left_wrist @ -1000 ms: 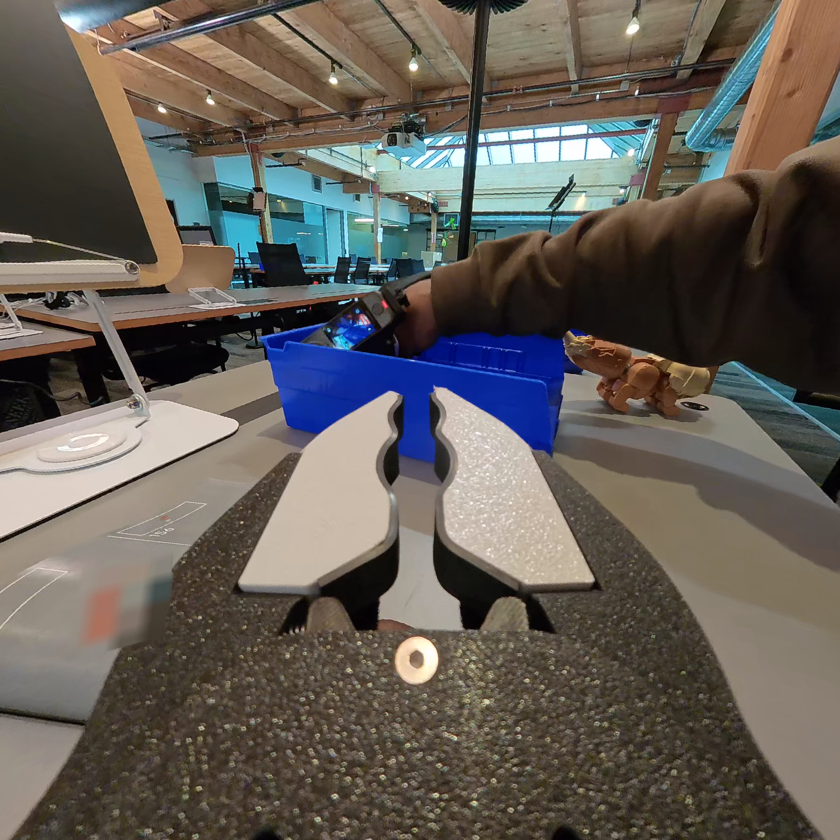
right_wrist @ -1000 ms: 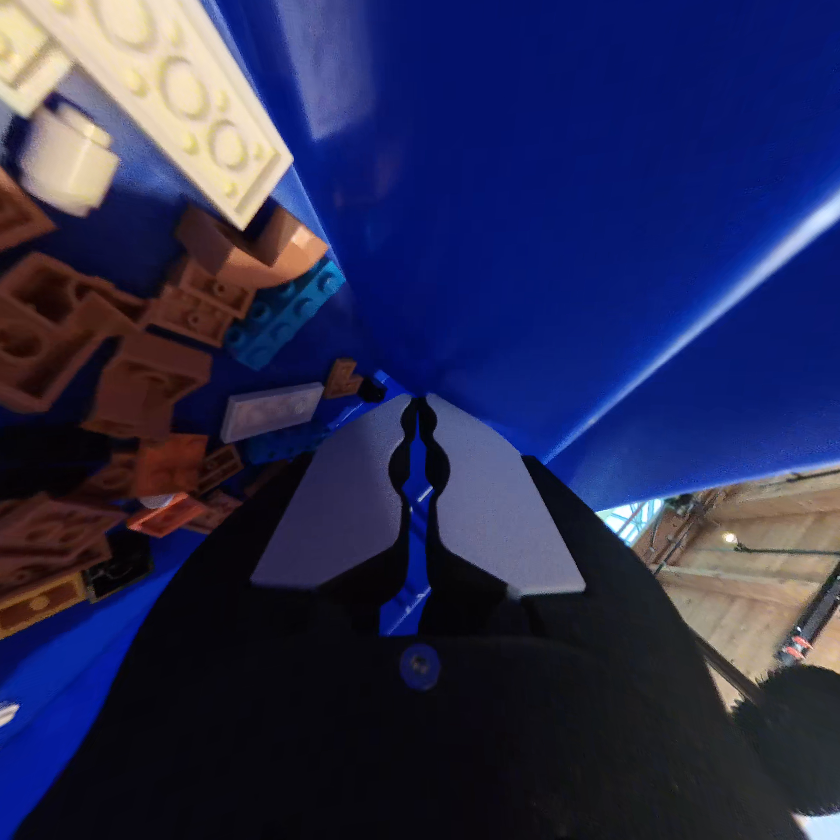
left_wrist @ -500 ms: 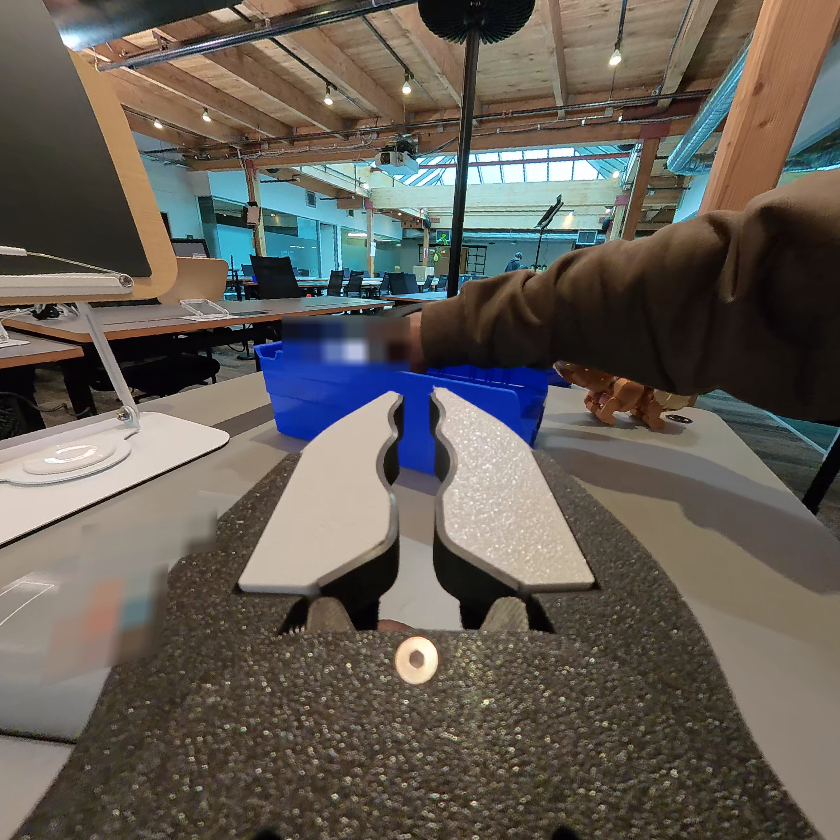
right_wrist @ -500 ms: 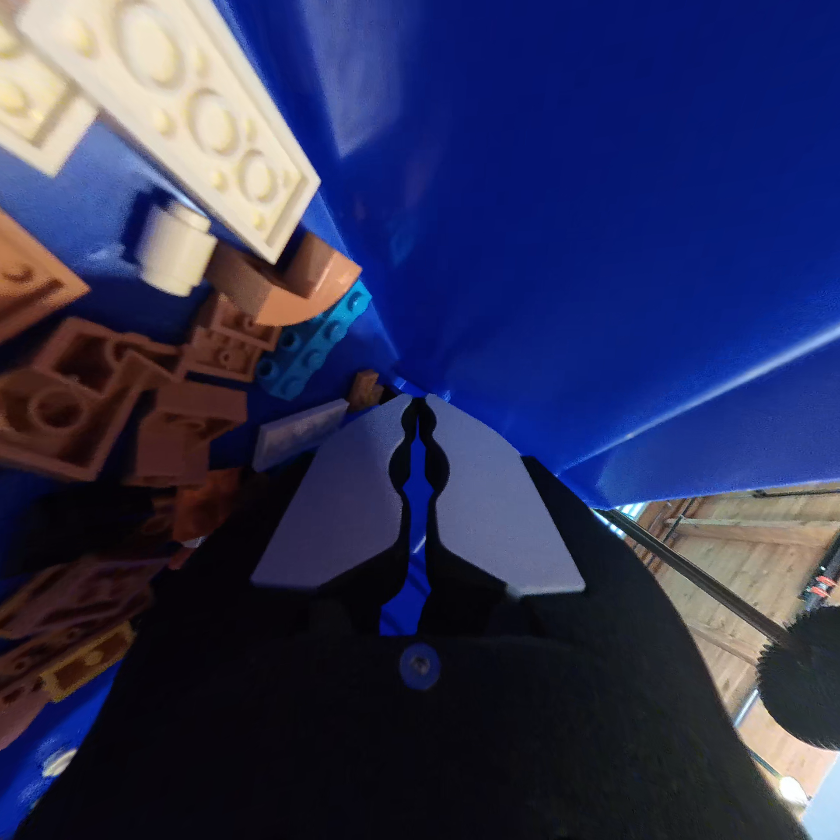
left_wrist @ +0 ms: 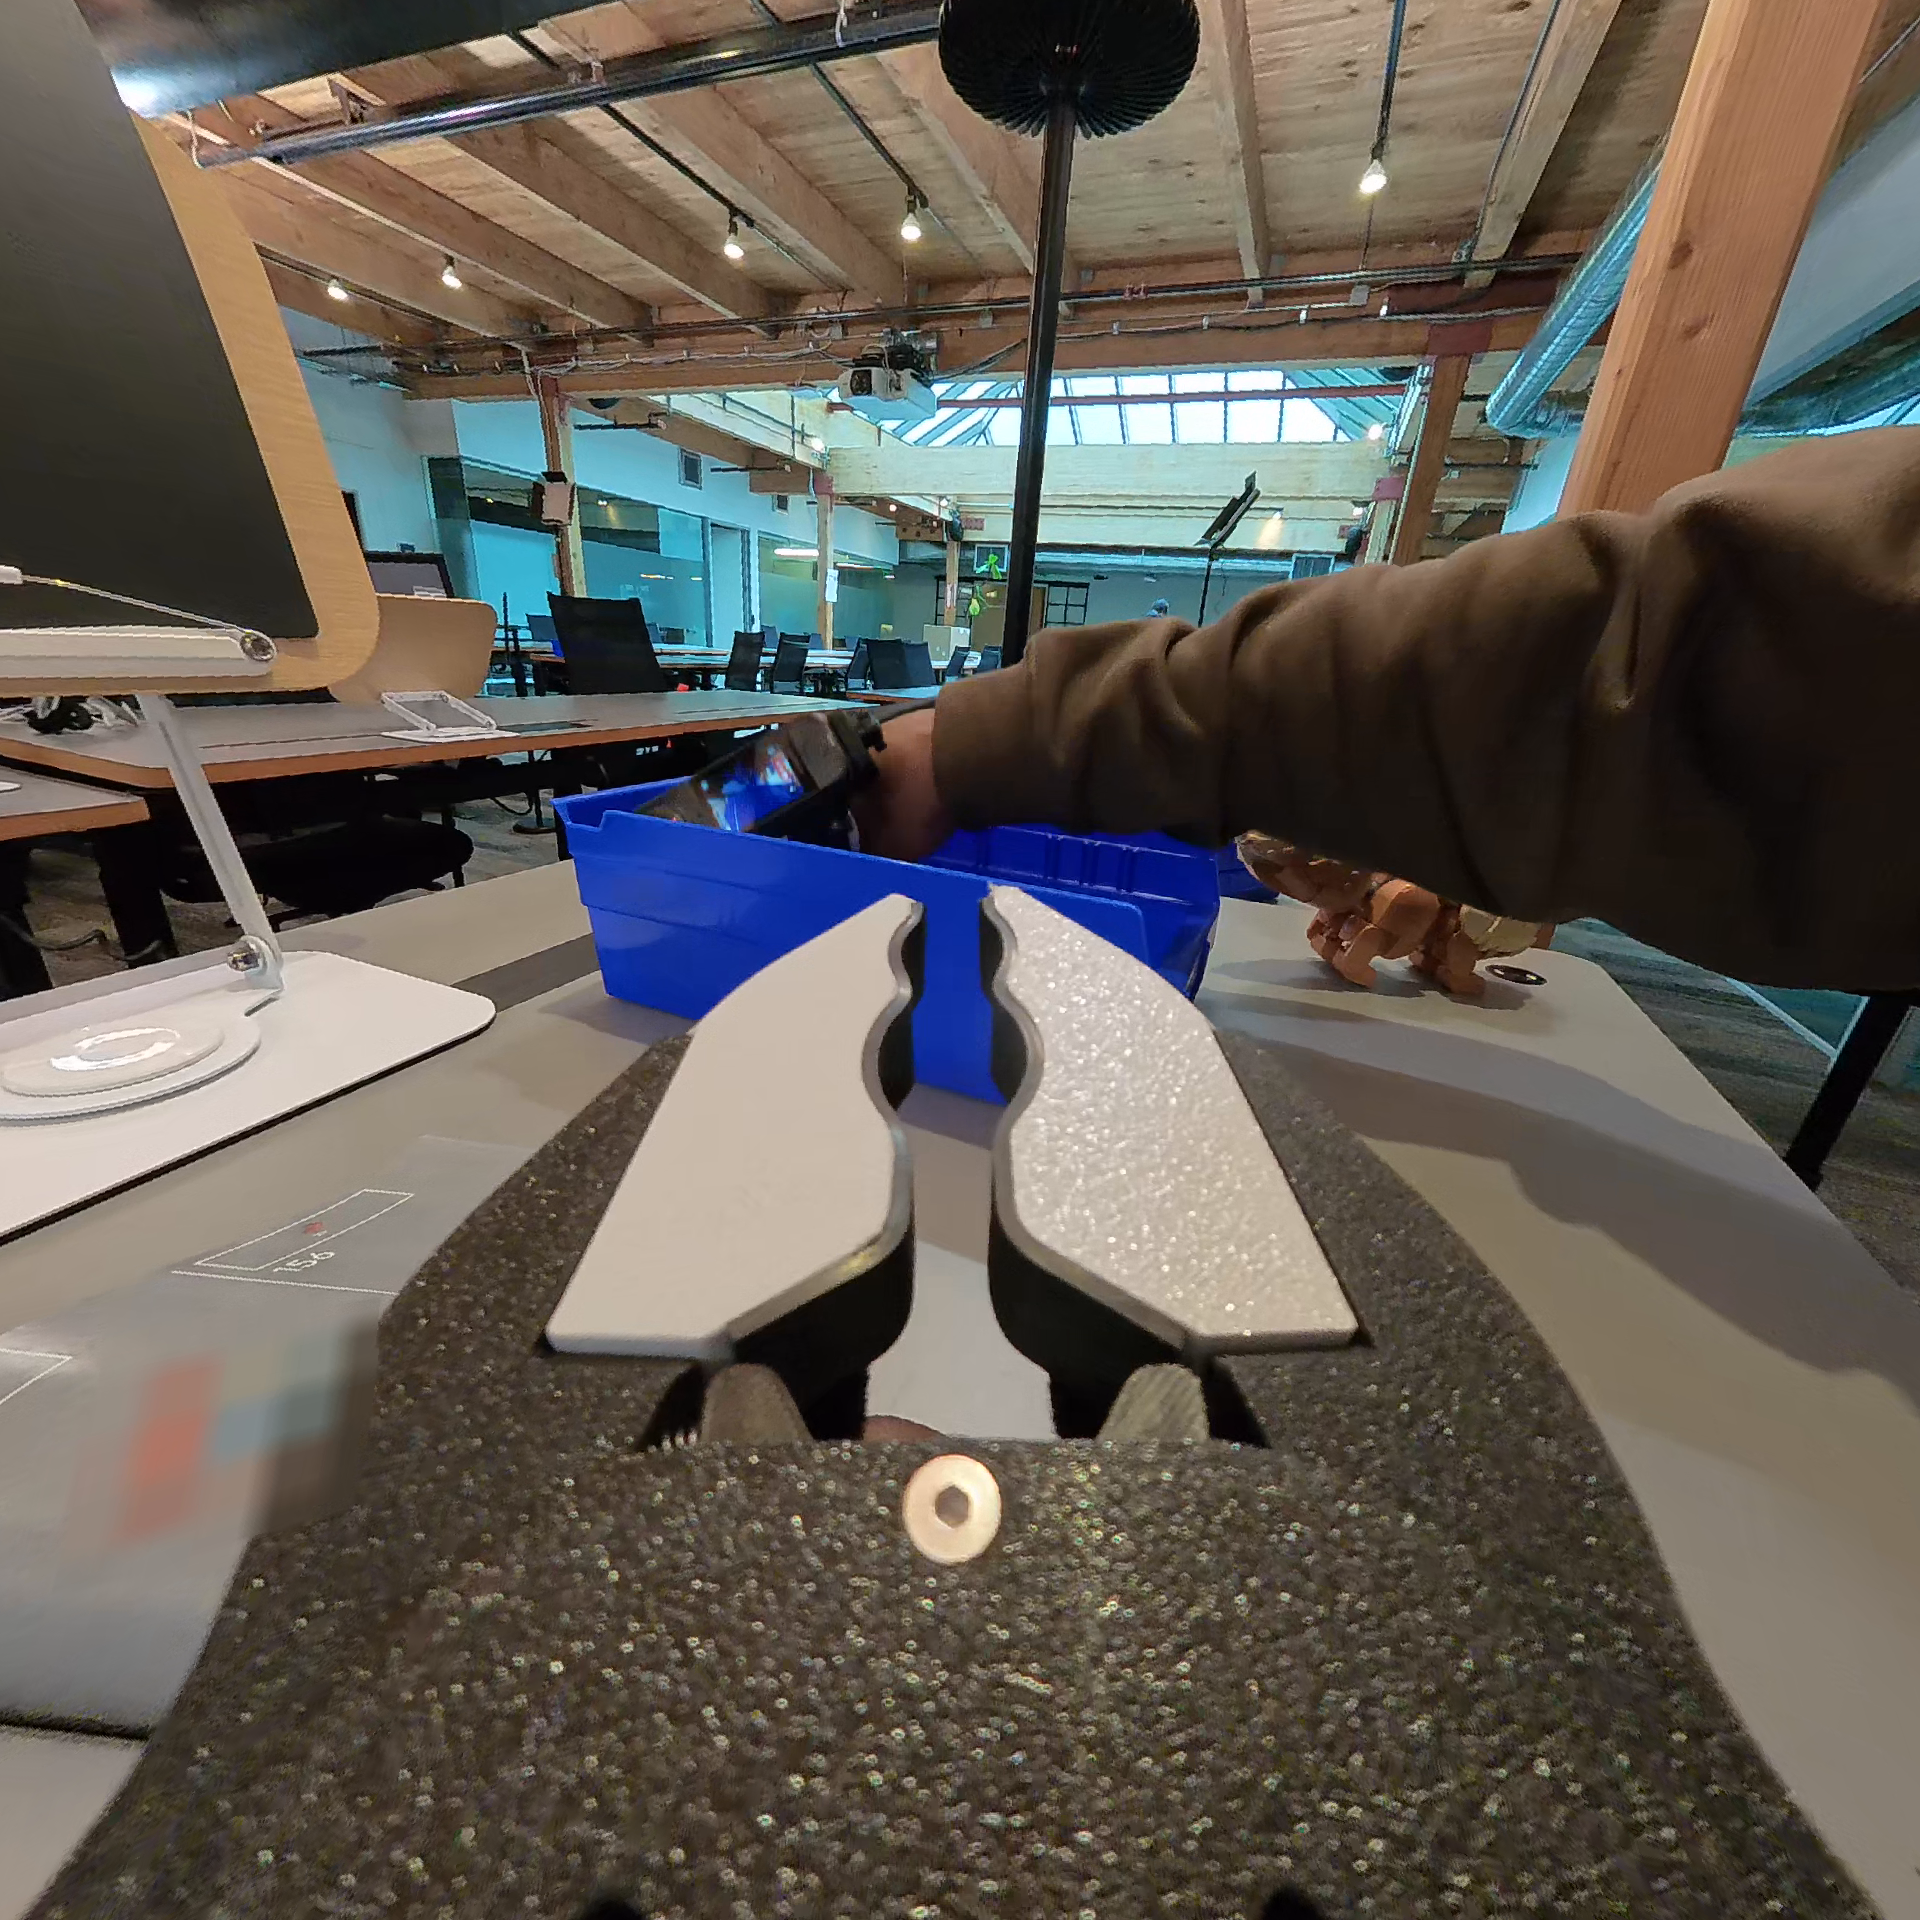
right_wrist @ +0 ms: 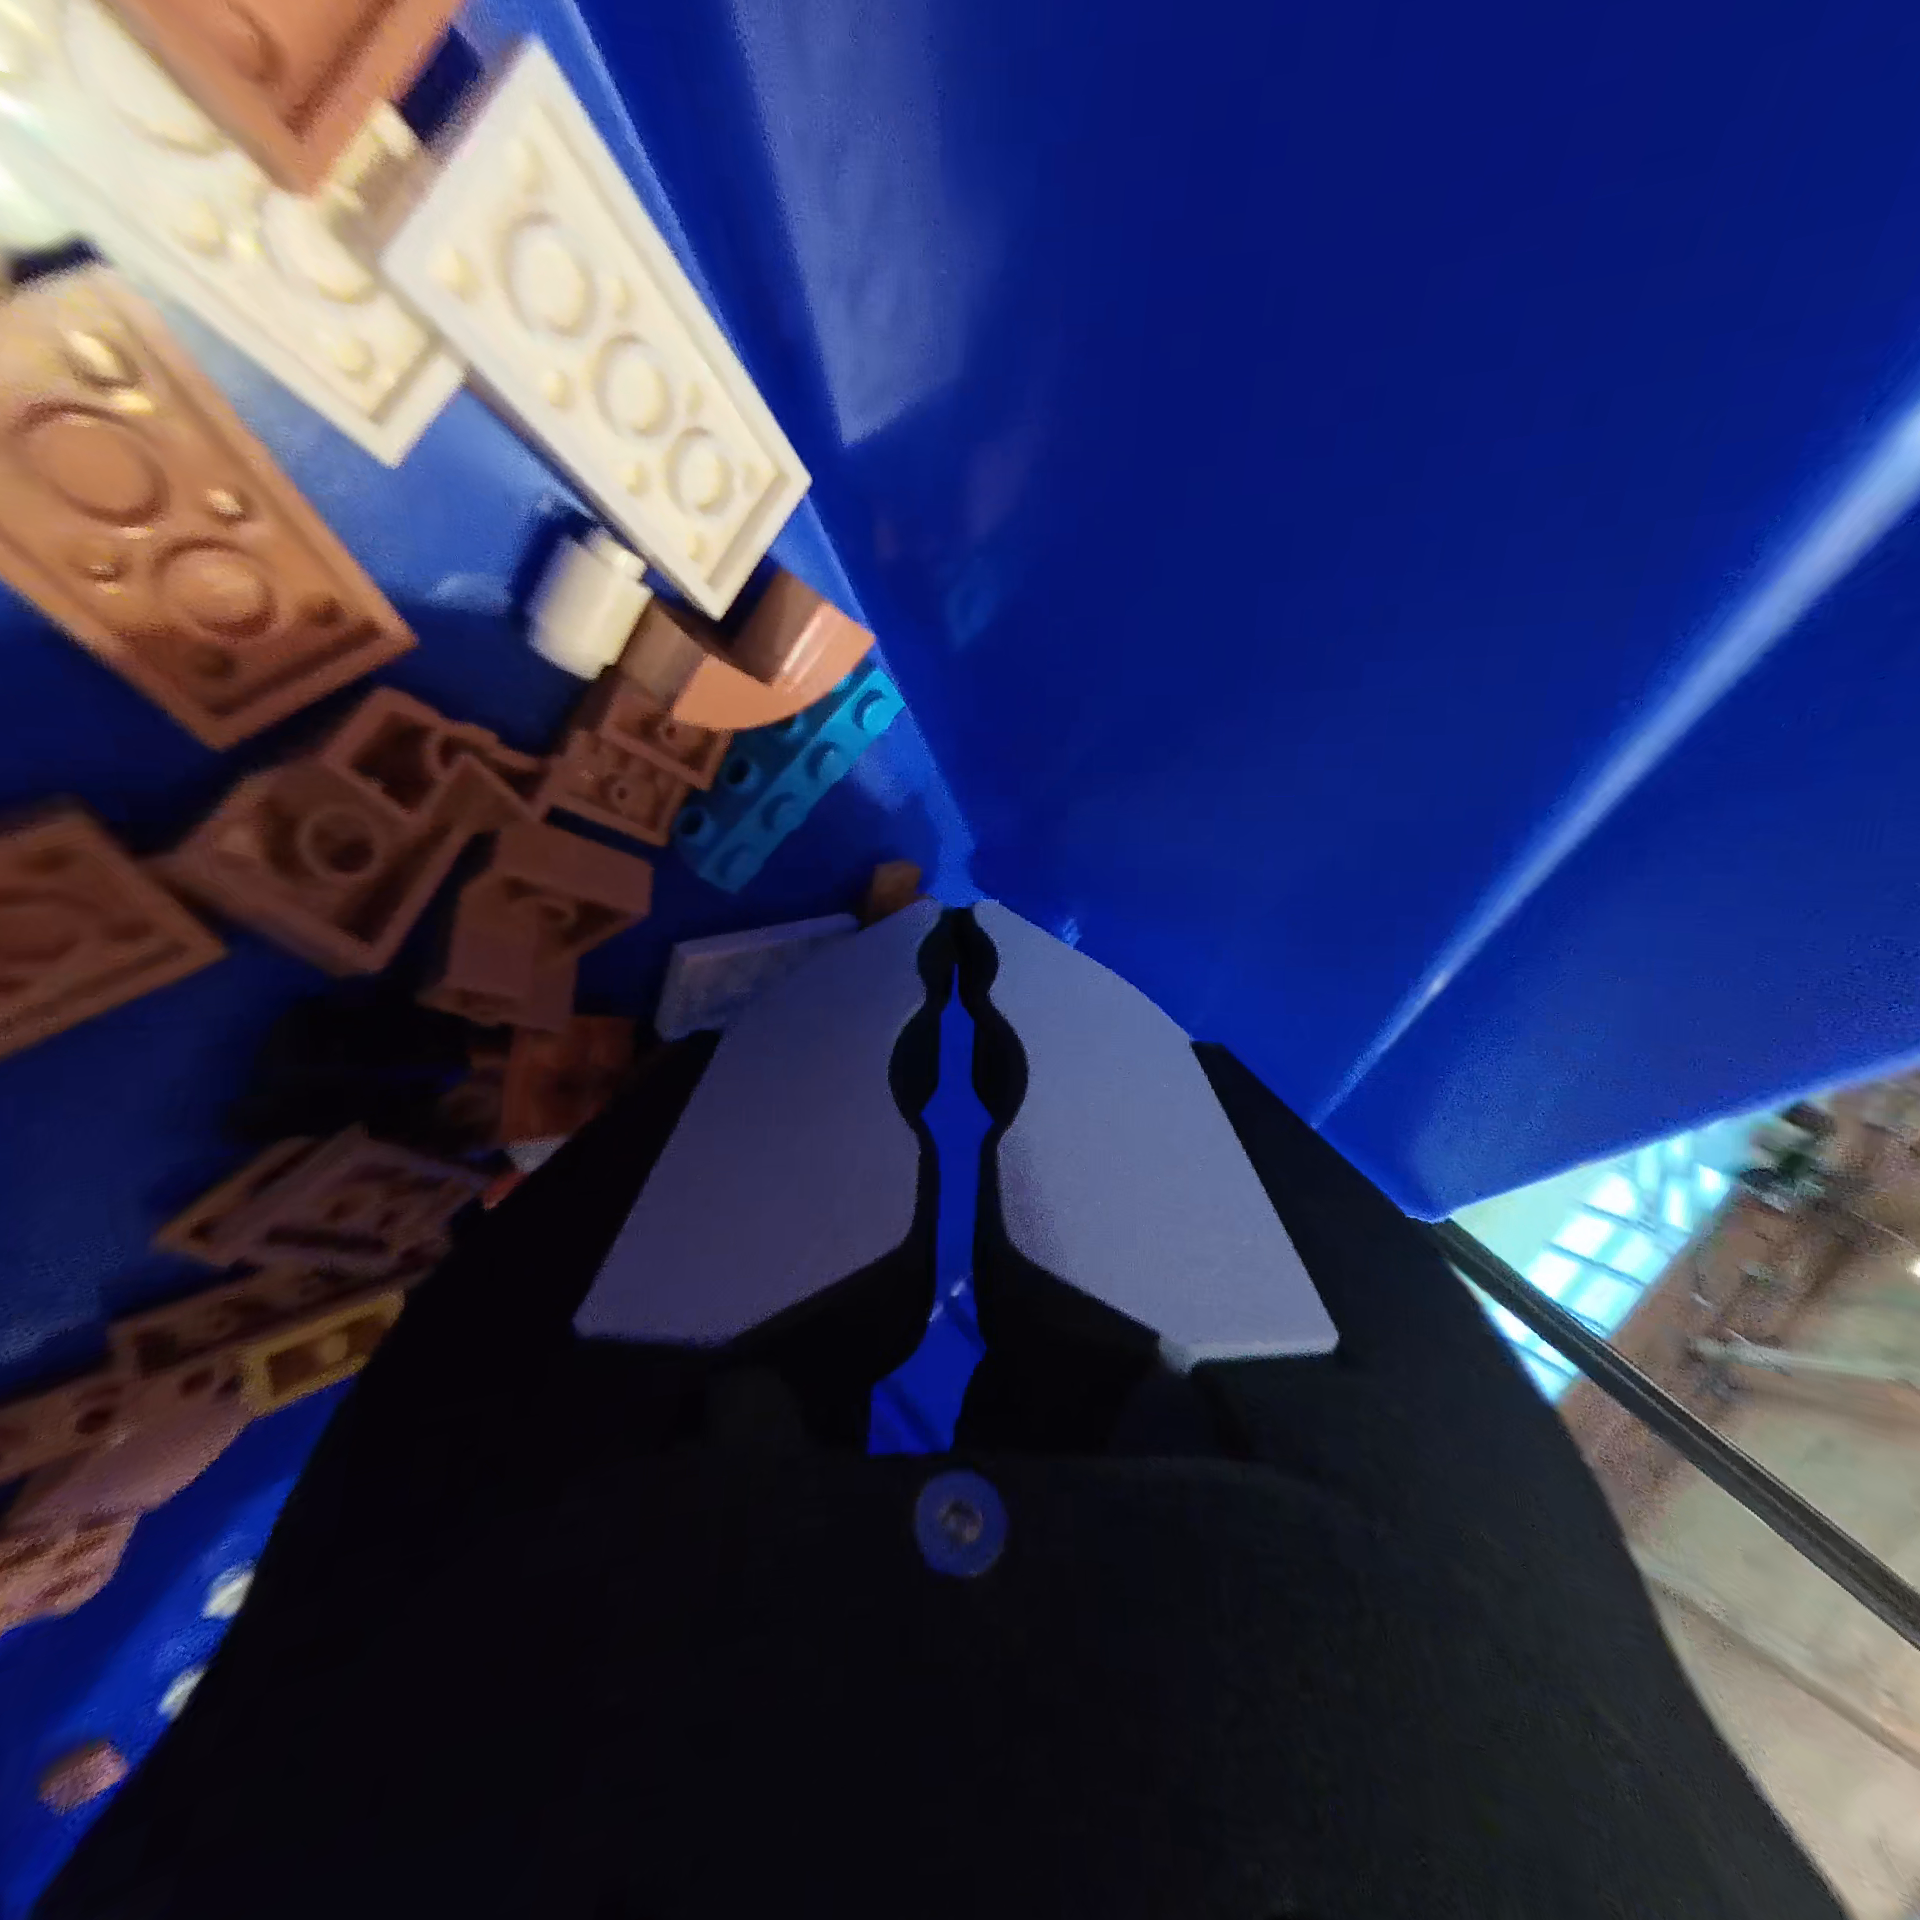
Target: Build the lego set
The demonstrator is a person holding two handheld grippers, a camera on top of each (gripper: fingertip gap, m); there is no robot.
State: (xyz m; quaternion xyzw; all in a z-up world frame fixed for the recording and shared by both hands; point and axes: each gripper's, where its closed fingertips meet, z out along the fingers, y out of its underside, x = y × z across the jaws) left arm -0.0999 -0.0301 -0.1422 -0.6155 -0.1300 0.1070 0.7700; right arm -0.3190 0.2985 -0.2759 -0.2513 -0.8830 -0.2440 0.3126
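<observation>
Left gripper (left_wrist: 951, 920): held low over the grey table (left_wrist: 1455, 1195), pointing at the blue bin (left_wrist: 790, 925); its jaws stand slightly apart with nothing between them, likely parked in reserve while the other hand searches.

Right gripper (right_wrist: 958, 920): reached down inside the bin, tips close to the corner where floor meets wall; the jaws are almost touching at the tips, and I see no piece clamped between them, though the tips are dark and blurred.

Sleeve (left_wrist: 1455, 727): the person's arm crosses over the bin rim from the right, which is what puts the right gripper inside.

Loose lego pieces (right_wrist: 343, 852): the task's parts lie heaped on the bin floor, mostly tan and brown, left of the right gripper.

Cream plates (right_wrist: 592, 353): 2 long ones, lying underside up near the wall.

Light-blue brick (right_wrist: 790, 774): against the wall, just beyond the tips.

Pale flat tile (right_wrist: 727, 966): just beside the left finger, probably the nearest candidate.

Brown lego figure (left_wrist: 1392, 925): stands on the table right of the bin, partly built, awaiting further parts.

Step in hand: picking a piece from the bin, not yet secured.
</observation>
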